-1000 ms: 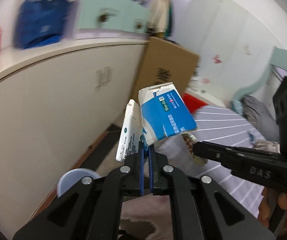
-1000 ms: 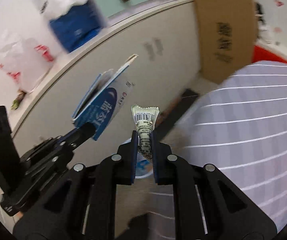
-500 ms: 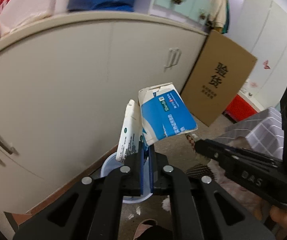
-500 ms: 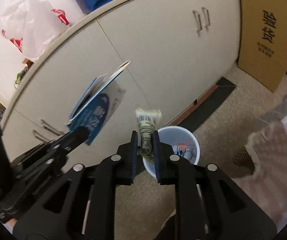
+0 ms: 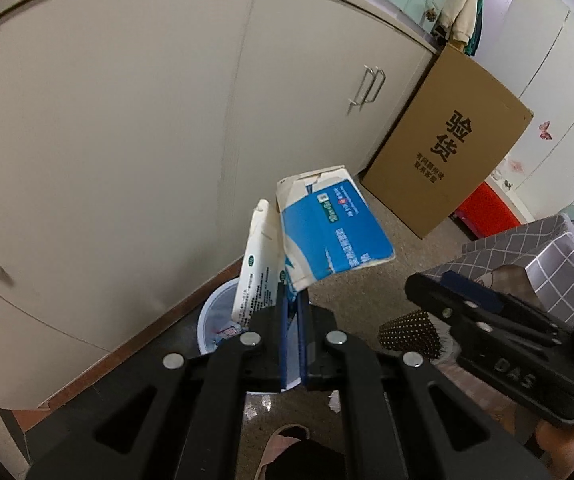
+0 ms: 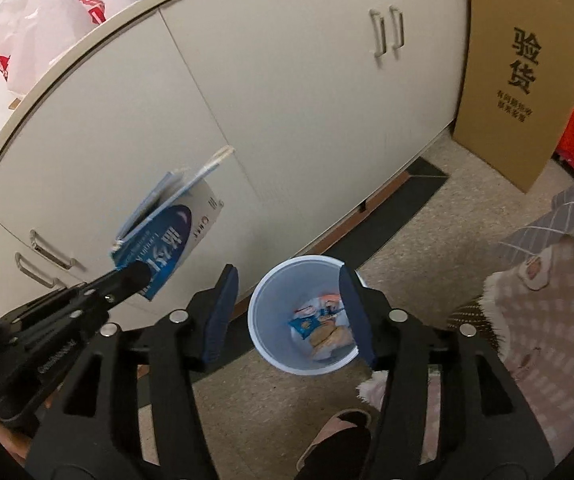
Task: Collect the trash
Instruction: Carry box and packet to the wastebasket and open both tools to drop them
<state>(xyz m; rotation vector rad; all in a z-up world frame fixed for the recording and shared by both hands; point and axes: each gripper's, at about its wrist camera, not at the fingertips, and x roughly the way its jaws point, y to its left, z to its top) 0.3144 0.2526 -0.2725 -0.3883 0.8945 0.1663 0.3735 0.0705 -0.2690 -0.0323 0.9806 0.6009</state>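
Cupboards (image 6: 287,100) fill the back of both views. In the right wrist view the left gripper (image 6: 135,276) comes in from the lower left, its jaws tight on a flat blue and white box (image 6: 171,236). In the left wrist view that box (image 5: 327,236) sticks up in the middle, above the bin (image 5: 219,320). Low in the middle of the right wrist view stands the bin (image 6: 303,316), with wrappers (image 6: 319,328) at its bottom. The right gripper (image 6: 289,316) hangs over it. Its jaws have just been opening and stand wide, with nothing between them. A brown board (image 6: 523,68) leans at the upper right.
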